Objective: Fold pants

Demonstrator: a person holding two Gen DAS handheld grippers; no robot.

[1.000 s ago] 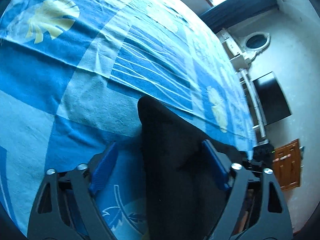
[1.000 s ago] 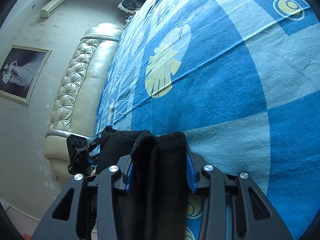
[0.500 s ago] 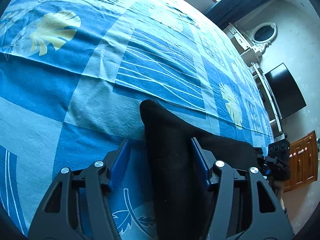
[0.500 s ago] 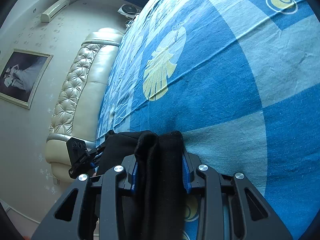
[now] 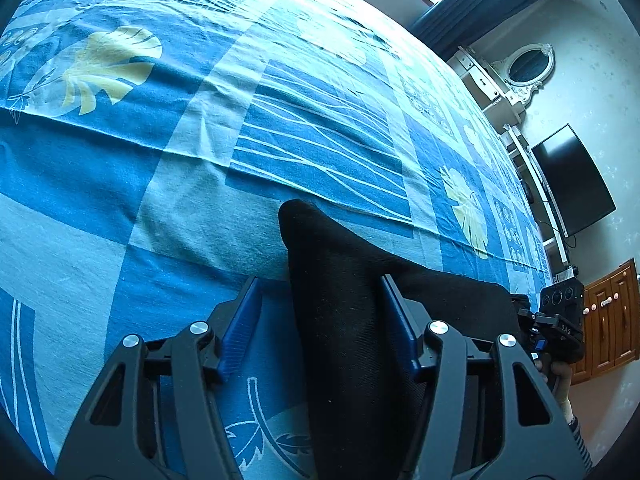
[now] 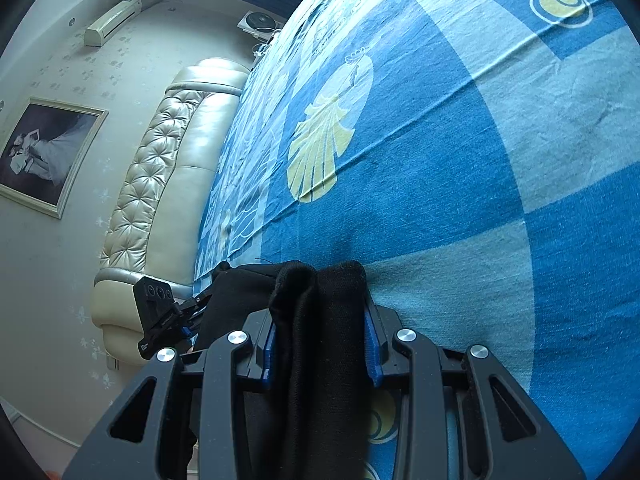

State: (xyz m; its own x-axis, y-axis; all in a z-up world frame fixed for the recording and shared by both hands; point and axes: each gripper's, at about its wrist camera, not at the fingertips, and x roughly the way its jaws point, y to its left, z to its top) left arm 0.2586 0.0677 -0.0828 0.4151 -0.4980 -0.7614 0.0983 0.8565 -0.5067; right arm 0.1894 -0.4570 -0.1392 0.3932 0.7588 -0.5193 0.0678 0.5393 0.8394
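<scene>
The black pants (image 5: 344, 320) hang over the near edge of the bed (image 5: 200, 200). The left tool (image 5: 320, 320) stands parted, its right pad touching the cloth; the right tool (image 6: 320, 344) is clamped tight on a bunched fold of pants (image 6: 320, 320).

Blue patterned bedsheet (image 5: 120, 208), tufted headboard (image 6: 160, 184), wall television (image 5: 572, 184), framed picture (image 6: 44, 156)

Your pants (image 5: 344, 320) are plain black, and each claw (image 5: 320, 320) is black with blue pads (image 5: 240, 320). The bedsheet (image 5: 180, 216) under them shows dark and pale blue blocks with white line work, yellow leaves and yellow-centred rings.
</scene>
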